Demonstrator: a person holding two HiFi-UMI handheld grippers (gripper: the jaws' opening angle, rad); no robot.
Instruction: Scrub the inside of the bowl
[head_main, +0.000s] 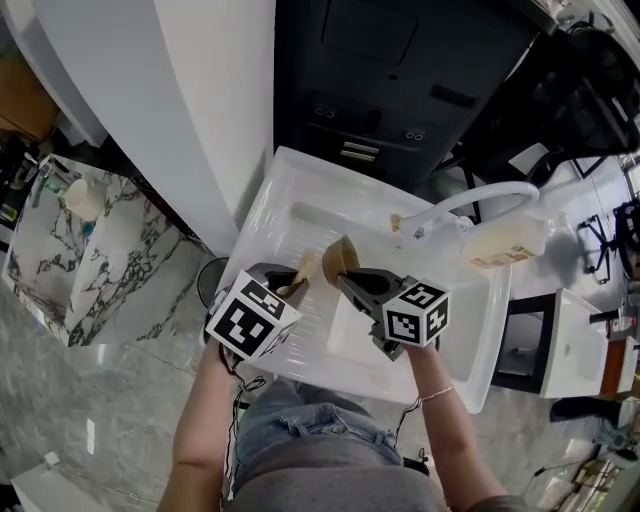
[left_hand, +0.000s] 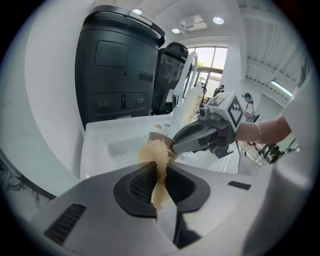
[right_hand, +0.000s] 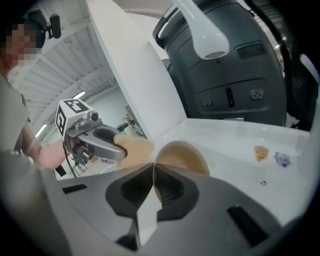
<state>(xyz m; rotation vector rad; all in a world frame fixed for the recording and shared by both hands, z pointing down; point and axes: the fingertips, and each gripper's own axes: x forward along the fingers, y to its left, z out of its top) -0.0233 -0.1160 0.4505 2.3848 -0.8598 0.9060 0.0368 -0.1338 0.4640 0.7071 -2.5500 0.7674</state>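
Over the white sink, near its middle, the right gripper has its jaws closed tight on the rim of the tan bowl, which is held tilted on edge above the basin. Just left of it, the left gripper has its jaws pressed together on a pale fibrous scrubber. The scrubber's far tuft sits right at the bowl's left side; whether it touches I cannot tell. A white faucet arches over the sink's far right part, and a dark appliance stands beyond
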